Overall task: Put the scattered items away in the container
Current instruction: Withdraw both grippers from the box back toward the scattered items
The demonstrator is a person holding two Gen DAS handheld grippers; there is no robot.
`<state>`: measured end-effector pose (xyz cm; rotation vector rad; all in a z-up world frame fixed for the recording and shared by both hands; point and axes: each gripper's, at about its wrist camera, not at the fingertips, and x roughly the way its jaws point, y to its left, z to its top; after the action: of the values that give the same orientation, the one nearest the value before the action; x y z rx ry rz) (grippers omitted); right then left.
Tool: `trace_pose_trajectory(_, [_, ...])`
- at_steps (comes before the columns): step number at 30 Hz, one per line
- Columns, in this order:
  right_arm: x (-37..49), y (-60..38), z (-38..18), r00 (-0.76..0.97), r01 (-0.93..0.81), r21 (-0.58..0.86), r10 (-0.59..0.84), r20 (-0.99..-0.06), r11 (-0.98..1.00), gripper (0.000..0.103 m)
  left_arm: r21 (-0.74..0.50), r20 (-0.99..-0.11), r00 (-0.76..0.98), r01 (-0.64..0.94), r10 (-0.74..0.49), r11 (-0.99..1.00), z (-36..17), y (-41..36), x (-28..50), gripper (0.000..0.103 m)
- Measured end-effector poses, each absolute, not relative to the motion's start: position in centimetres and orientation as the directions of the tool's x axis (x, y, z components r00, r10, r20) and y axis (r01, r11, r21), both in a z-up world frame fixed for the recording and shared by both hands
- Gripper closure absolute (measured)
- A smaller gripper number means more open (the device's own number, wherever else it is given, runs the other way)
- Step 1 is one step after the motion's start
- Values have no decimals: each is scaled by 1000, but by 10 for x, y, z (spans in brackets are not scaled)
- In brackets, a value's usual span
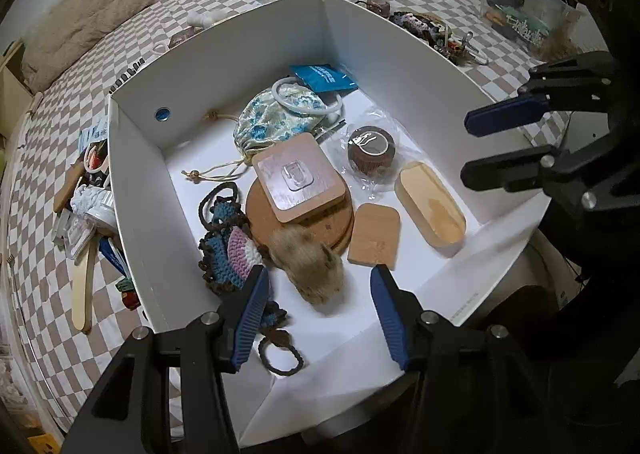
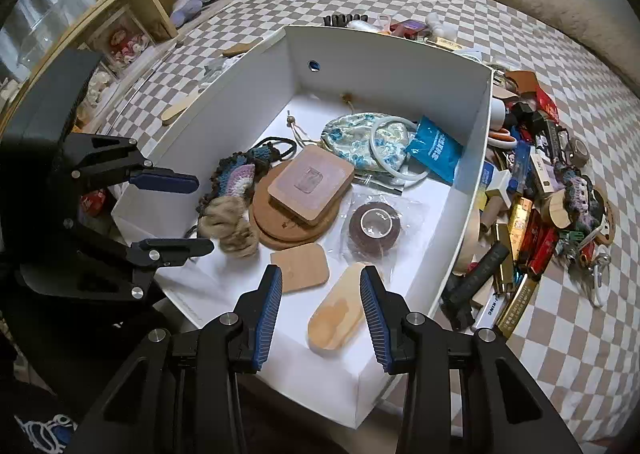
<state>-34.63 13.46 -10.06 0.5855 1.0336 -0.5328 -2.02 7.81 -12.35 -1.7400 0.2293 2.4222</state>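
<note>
Hanging over the near end of the white box (image 1: 224, 66), the left gripper (image 1: 320, 282) is standing with its blue-padded jaws apart and nothing pressed between them; the tan fur pompom (image 1: 306, 268) is lying on the box floor below the gap, and neither pad appears to be pressing it. The left pad is overlapping the crocheted pouch (image 1: 232, 250) in the left wrist view, though whether it is touching the yarn I cannot tell. The right gripper (image 2: 320, 294) is also hovering with its jaws parted and empty, sitting above the oval wooden tray (image 2: 336, 318) and beside the small rounded wooden board (image 2: 302, 266); no contact is showing. Farther into the box, a square wooden block with a clear hook (image 1: 298, 178) is resting on a round wooden coaster (image 1: 320, 232), a roll of brown tape in clear wrap (image 1: 370, 152) is sitting just beside it, and a floral drawstring bag (image 1: 272, 118) is lying under a pale ring (image 1: 306, 98) with a blue packet (image 1: 324, 77) at the far wall. Outside the box, on the checkered bedspread (image 2: 520, 22), a heap of scattered items (image 2: 532, 194) is still waiting along the box's right wall, and a wooden stick (image 1: 82, 286) with more clutter is lying along the left wall.
</note>
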Motion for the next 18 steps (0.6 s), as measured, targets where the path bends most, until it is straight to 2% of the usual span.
trace_pose_trajectory(18, [-342, 135, -103, 419, 644, 209, -111, -901, 736, 62, 25, -944, -327, -209, 45, -978, -120, 78, -21, 50])
